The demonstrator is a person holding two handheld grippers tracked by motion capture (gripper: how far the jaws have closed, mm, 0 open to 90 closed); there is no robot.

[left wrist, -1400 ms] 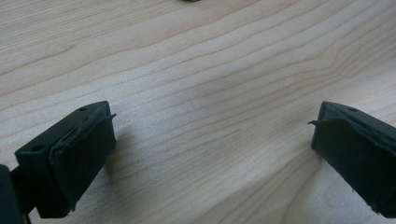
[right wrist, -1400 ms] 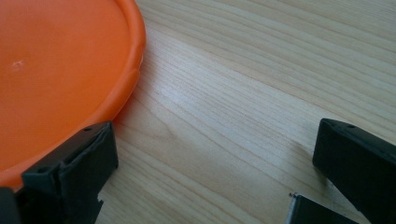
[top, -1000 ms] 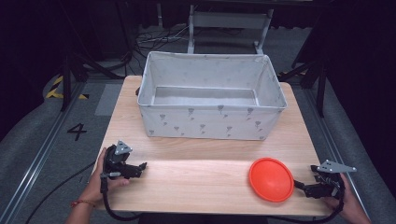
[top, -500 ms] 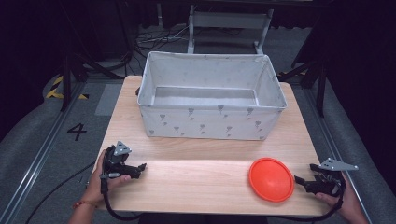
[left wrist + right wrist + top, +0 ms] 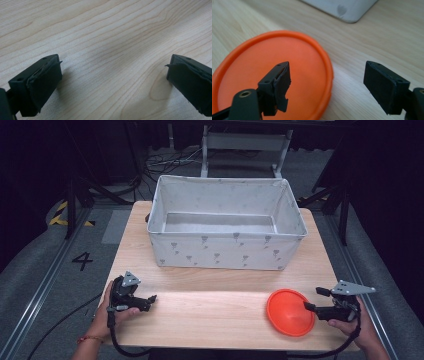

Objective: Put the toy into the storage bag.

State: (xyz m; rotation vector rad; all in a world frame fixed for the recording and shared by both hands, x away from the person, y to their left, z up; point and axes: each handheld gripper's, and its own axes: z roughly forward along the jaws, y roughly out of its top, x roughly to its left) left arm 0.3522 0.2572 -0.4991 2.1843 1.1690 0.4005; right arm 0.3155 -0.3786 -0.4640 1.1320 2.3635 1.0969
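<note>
Now | right gripper (image 5: 311, 300) level, open at plate (image 5: 290, 312) rim | left gripper (image 5: 150, 300) level, open

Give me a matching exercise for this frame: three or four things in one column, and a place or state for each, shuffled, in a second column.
Things:
1. orange disc
2. grey fabric bin
3. left gripper
4. right gripper

Places or states:
A. stands at the far middle of the table
B. jaws apart over bare wood, near the left edge
C. lies flat near the front right corner
D. jaws apart, one over the disc, one past its rim

Pairs: 1-C, 2-A, 3-B, 4-D
</note>
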